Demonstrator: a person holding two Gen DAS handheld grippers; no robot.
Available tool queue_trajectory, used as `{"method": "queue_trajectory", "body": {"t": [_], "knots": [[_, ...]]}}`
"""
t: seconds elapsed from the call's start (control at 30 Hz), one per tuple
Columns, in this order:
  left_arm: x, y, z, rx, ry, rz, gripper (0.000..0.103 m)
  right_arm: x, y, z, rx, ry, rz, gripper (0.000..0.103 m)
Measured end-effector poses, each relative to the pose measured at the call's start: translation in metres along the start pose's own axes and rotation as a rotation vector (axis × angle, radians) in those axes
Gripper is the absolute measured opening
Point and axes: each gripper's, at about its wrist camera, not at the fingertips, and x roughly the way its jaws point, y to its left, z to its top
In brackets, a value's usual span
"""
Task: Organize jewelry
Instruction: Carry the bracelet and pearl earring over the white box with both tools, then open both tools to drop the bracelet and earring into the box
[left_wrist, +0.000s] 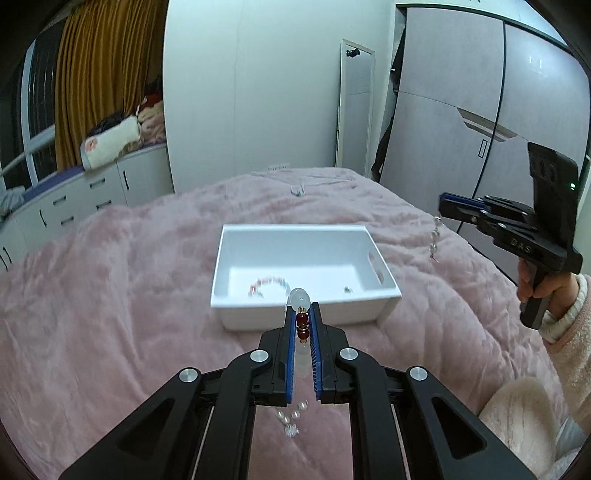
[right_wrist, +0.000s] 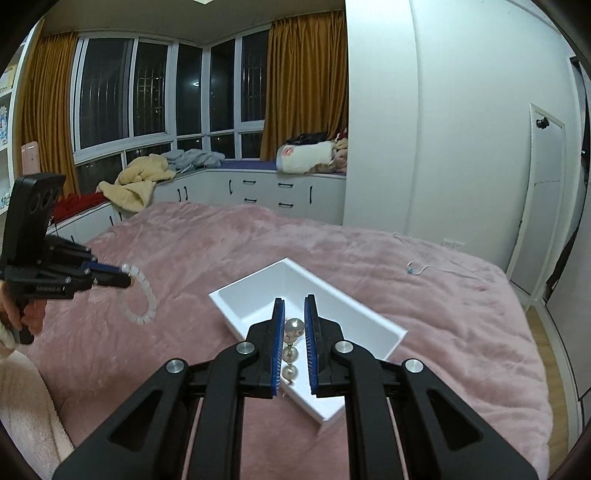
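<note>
A wide bed under a plush pink blanket (left_wrist: 110, 295), its nap brushed into soft ridges, fills the scene. On the middle of it sits a smooth white plastic box (left_wrist: 380, 271), rectangular, open-topped, with a slot handle in its right wall. Open blanket lies on every side of the box, with the most room to the left and far side.

Inside the box, a pastel bead bracelet (left_wrist: 266, 284) lies on the floor near the front wall and a tiny dark piece (left_wrist: 346, 290) lies at the right.

The left gripper (left_wrist: 303, 314) hangs just short of the box's near rim, its blue ribbed pads pinching a bracelet of frosted white and dark red beads (left_wrist: 303, 325), whose loop droops below in the right wrist view (right_wrist: 144, 295).

The right gripper (right_wrist: 294, 314) hovers over the box's near end, pinching a strand of round silvery beads (right_wrist: 294, 328) that dangles free.

A thin chain necklace (left_wrist: 299, 190) lies on the far blanket.
</note>
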Motion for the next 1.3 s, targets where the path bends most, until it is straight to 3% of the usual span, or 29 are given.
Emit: {"method": "queue_trajectory", "body": {"t": [0.23,0.7,0.9,1.3], "knots": [[0.018,-0.003,0.047,-0.006,-0.005,0.008,0.012,0.002,-0.020,0.008,0.004,-0.010,-0.002,0.011],[0.109,0.021,0.103,-0.094,0.015,0.008,0.012,0.039,-0.052,0.005,0.047,0.020,-0.012,0.011],[0.153,0.036,0.109,-0.099,0.056,0.023,0.012,0.067,-0.061,0.000,0.057,0.051,-0.014,0.011],[0.229,0.060,0.086,-0.158,0.127,0.018,0.013,0.128,-0.068,-0.023,0.076,0.131,0.015,0.011]]}}
